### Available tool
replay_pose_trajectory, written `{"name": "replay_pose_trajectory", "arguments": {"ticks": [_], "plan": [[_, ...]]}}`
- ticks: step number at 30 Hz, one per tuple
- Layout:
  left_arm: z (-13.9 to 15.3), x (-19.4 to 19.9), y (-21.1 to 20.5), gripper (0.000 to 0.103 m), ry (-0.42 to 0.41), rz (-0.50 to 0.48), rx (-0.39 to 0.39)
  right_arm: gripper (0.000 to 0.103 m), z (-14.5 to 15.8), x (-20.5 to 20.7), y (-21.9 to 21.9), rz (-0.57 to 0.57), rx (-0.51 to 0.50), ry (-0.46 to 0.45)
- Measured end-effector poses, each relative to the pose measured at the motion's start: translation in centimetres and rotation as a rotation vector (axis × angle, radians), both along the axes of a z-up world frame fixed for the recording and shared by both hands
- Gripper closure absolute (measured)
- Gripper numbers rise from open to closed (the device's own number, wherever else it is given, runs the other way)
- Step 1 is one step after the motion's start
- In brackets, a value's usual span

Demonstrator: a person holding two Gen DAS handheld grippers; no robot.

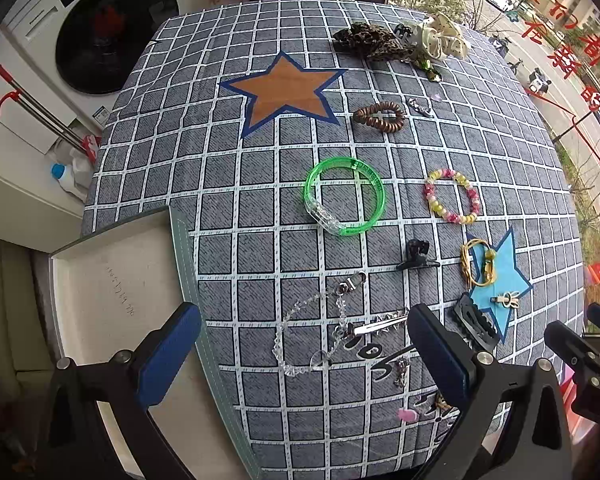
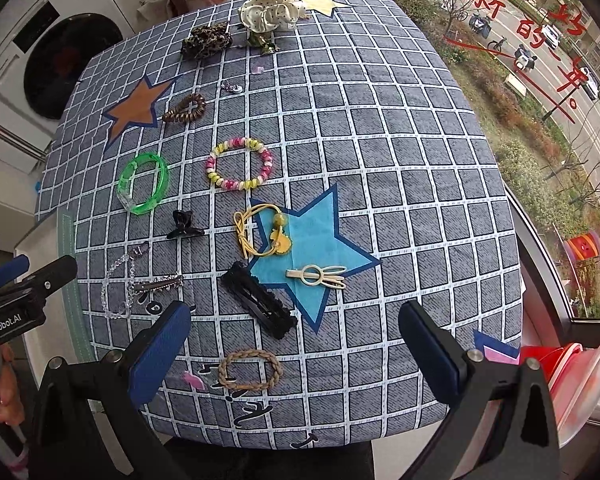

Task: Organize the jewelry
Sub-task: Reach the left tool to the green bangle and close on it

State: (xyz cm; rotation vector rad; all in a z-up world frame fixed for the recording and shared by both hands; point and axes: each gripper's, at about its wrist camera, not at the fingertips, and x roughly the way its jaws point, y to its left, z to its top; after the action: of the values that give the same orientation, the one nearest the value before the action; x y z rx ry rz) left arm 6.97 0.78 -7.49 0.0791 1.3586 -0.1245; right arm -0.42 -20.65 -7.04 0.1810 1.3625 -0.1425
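Jewelry lies scattered on a grey checked tablecloth (image 1: 260, 208). A green bangle (image 1: 345, 196) (image 2: 144, 182), a pink-yellow bead bracelet (image 1: 452, 196) (image 2: 239, 163), a brown coil tie (image 1: 379, 117) (image 2: 185, 109), a clear bead chain (image 1: 312, 324) (image 2: 118, 284), a black claw clip (image 1: 415, 255) (image 2: 183, 225), a black hair clip (image 2: 258, 300), a yellow cord tie (image 2: 260, 230), a cream bunny clip (image 2: 316, 276) and a braided loop (image 2: 249, 370) are spread out. My left gripper (image 1: 304, 356) is open above the chain. My right gripper (image 2: 296, 356) is open above the braided loop.
An open white box (image 1: 112, 292) stands at the table's left edge. A leopard scrunchie (image 1: 370, 42) and a cream scrunchie (image 1: 444, 38) lie at the far side. Orange (image 1: 284, 92) and blue (image 2: 308, 248) stars mark the cloth. A washing machine (image 1: 100, 32) stands behind.
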Motion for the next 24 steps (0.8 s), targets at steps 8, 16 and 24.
{"name": "replay_pose_trajectory", "arguments": {"ticks": [8,16,24], "plan": [[-3.1,4.6,-0.1,0.000,-0.004,0.125,-0.032,0.000,-3.5,4.8,-0.9,0.016,0.014,0.011],[-6.8,7.1,-0.3,0.013,0.013,0.166,-0.011,0.000,-6.7,9.4,-1.2,0.034,0.028,0.003],[-9.1,7.6,0.0,0.020,0.026,0.192,0.005,0.021,-9.8,12.7,-0.1,0.095,-0.007,0.012]]}}
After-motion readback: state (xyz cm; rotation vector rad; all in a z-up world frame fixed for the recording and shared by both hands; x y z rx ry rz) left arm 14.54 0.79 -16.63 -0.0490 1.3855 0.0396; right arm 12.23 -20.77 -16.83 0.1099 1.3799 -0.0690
